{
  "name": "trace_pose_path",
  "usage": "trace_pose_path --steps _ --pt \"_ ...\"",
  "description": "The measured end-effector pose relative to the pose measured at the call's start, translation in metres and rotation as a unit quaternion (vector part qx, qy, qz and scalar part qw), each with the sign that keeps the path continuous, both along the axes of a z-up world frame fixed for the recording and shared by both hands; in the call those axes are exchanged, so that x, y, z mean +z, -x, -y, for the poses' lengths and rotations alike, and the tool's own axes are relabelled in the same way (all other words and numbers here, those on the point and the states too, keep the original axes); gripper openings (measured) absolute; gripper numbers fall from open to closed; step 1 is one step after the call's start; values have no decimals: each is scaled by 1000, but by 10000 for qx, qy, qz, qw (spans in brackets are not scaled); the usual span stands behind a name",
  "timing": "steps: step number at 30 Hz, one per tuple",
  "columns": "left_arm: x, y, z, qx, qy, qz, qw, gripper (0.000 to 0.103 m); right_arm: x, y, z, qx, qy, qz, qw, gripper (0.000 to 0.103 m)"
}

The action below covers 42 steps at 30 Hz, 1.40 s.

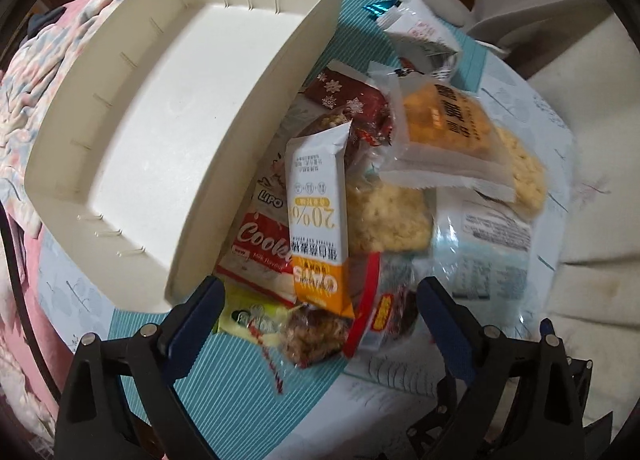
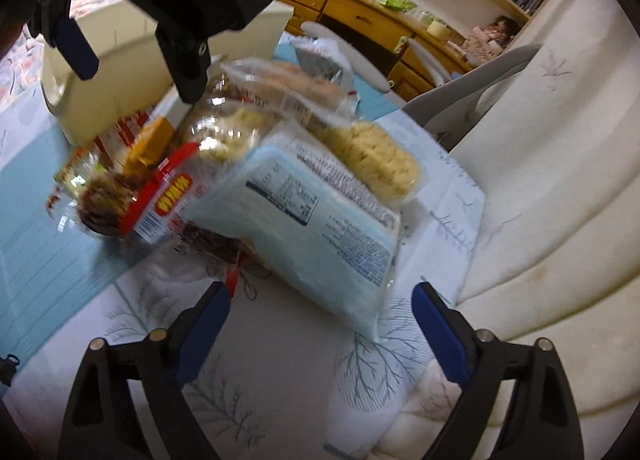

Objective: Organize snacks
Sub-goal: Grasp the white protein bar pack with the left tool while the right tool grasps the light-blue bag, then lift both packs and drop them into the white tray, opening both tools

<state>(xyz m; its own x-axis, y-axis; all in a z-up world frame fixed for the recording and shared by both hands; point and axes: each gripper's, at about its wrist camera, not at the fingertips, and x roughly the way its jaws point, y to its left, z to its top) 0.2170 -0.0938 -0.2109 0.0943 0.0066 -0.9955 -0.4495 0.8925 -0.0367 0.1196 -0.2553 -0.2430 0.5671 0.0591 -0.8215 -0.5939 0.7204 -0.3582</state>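
Two claws over one heap of snack packets on a cloth-covered surface [image 1: 248, 372].

- Left claw [image 1: 320, 300]: jaws spread wide, nothing pinched; aimed down at the near edge of the heap, above a clear-wrapped brown snack [image 1: 314, 334] and a yellow-green packet [image 1: 248, 318].
- Right claw [image 2: 322, 300]: jaws spread wide, nothing pinched; a pale blue packet [image 2: 320, 232] lies just beyond its tips, at the heap's right side.
- Bin [image 1: 172, 116]: cream plastic, rectangular, open-topped, nothing inside; stands on the surface to the left of the heap, its long wall touching or just beside the nearest packets.
- Heap, left to right in the left wrist view: red-and-white "Cookies" packet [image 1: 260, 256] against the bin; white-and-orange bar packet [image 1: 320, 216] propped upright on top; puffed-rice cakes in clear wrap [image 1: 386, 220]; orange cracker packet [image 1: 448, 124] lying higher; dark red snowflake wrapper [image 1: 348, 94] behind.
- Far end: white sachets [image 1: 424, 32], apart from the main heap.
- Surroundings: grey chair [image 2: 480, 72] and wooden drawers [image 2: 352, 8] beyond the surface; cream cushion [image 2: 560, 200] to the right.
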Motion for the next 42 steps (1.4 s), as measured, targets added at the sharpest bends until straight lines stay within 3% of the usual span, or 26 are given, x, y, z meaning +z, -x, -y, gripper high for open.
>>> trace_pose_path --steps 8,13,15,19,22,26,28,35,42 --pt "-29 -17 1 43 -427 -416 9982 93 -23 -12 -2 22 -146 141 9998 73" --pt "-44 -27 -4 52 -567 -473 9973 92 -27 -17 -1 16 -354 157 9992 72" --pt "-50 -29 -9 130 -633 -520 9966 86 -28 -19 -3 49 -344 211 9992 72" --pt "-55 -32 -19 236 -595 -421 9971 84 -29 -17 -6 146 -343 363 9986 65" --pt "-56 -33 -23 209 -466 -294 9983 73 -28 -17 -9 163 -272 453 9985 58" --pt "-59 -29 -29 261 -85 -103 9996 50 -23 -15 -13 153 -262 414 9987 48" --pt "-60 -26 -28 249 -72 -103 9996 36 -19 -15 -14 146 -258 371 9989 44" --pt "-62 -9 -28 266 -92 -142 9995 33 -2 -14 -10 6 -314 222 9993 32" --pt "-47 4 -21 182 -67 -178 9997 33 17 -15 -5 -208 -604 -28 9980 28"
